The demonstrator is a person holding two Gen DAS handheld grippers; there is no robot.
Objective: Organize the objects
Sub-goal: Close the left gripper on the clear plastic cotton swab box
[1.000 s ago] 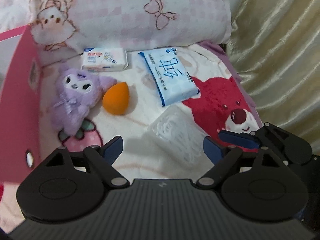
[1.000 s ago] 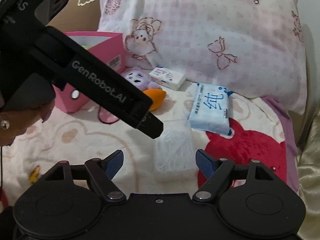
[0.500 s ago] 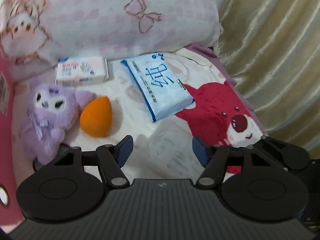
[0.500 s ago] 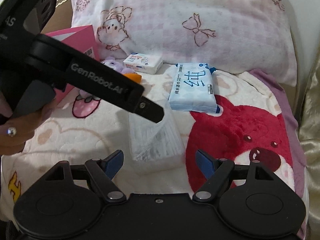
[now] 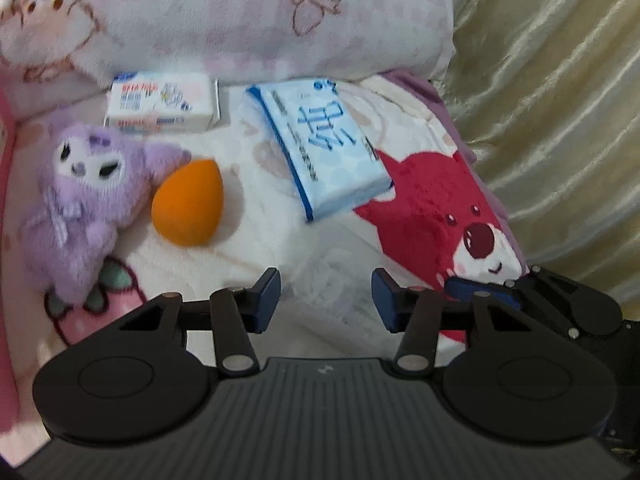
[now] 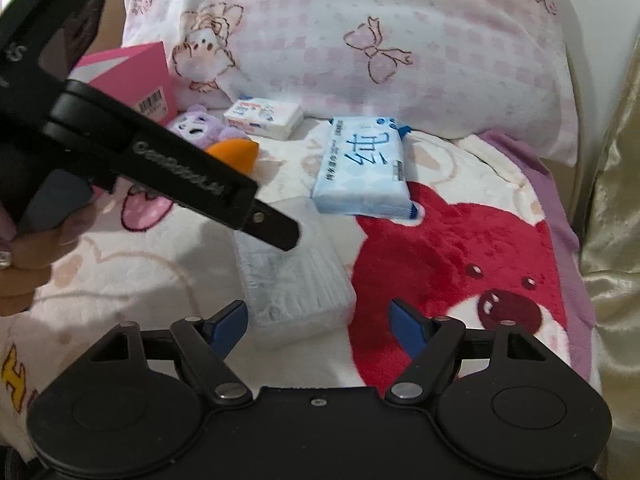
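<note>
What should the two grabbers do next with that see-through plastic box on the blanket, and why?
Probably ease the left gripper down a little more and close it on the clear plastic box of cotton swabs. Its jaws have just been closing, the box sits between them, but the pads do not seem to press it yet. The right gripper stands open at the box's near end.

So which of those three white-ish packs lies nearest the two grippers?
The clear plastic box of cotton swabs, between both grippers; the blue wipes pack and small tissue pack lie farther back, by the pillow.
</note>
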